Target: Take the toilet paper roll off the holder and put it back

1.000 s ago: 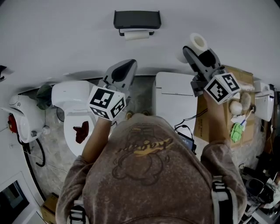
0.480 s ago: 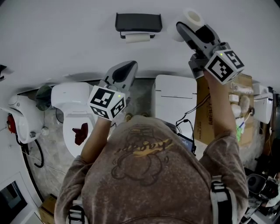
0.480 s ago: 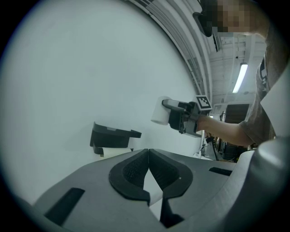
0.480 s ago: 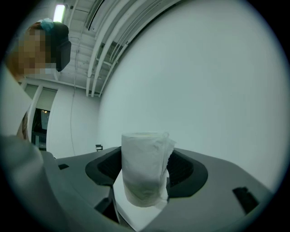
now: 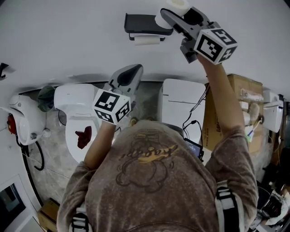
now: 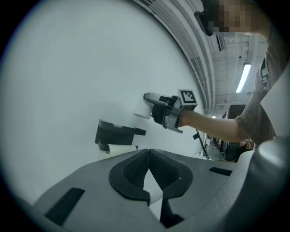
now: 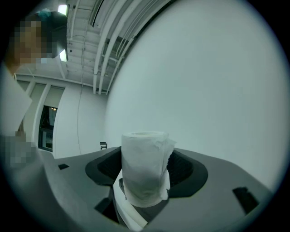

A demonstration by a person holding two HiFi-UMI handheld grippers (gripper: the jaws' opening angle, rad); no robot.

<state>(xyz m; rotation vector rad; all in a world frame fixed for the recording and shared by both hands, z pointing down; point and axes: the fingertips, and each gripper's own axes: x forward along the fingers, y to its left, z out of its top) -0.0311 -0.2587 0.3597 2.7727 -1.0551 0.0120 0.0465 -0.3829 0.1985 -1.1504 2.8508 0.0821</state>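
Observation:
My right gripper (image 5: 171,14) is raised against the white wall, shut on a white toilet paper roll (image 5: 177,5). It hangs just right of the dark wall holder (image 5: 144,23), level with its top. In the right gripper view the roll (image 7: 144,170) stands upright between the pads of that gripper (image 7: 145,159). A strip of white paper (image 5: 146,40) shows under the holder. My left gripper (image 5: 133,69) is lower, below the holder, shut with nothing in it; its tips (image 6: 148,152) meet. From there I see the holder (image 6: 116,133) and the roll (image 6: 141,108).
Below the holder stand a white toilet (image 5: 74,113) at the left and a white cabinet (image 5: 183,102) in the middle. A cardboard box (image 5: 242,95) with small items sits at the right. The person's torso fills the lower head view.
My right gripper has carried the roll up and to the left, from above the cardboard box to beside the holder. The left gripper has stayed put.

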